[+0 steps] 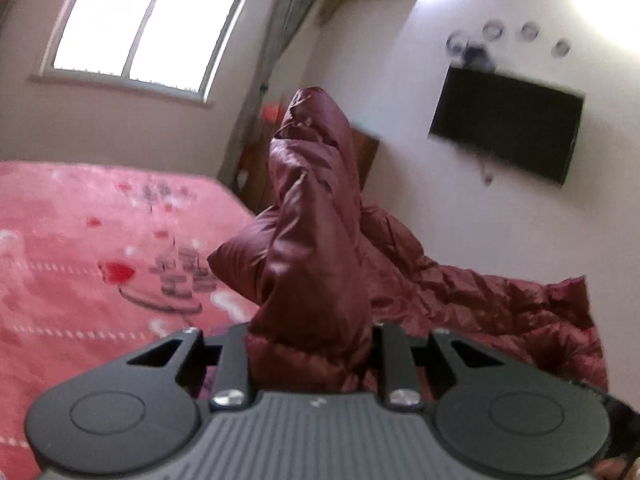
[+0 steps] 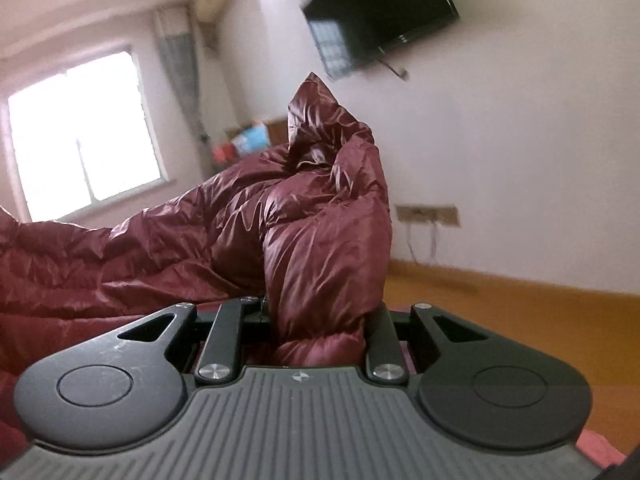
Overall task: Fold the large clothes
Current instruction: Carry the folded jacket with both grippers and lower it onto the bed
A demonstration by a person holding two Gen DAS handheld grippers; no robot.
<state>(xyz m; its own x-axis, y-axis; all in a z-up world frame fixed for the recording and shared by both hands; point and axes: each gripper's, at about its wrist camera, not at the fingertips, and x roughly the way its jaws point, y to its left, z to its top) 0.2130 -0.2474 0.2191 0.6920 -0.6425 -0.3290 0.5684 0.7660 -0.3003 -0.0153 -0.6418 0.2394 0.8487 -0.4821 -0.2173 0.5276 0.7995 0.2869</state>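
The left gripper and right gripper each pinch a bunched end of the shiny maroon quilted down coat, which sags between them over the pink printed bed; from the left gripper the coat trails toward 3 o'clock.

Jacket bunched upright between jaws of left tool, rest trailing right over bed. Window behind bed at left; TV on wall at right. Right tool likewise clamped on jacket, floor at its right.
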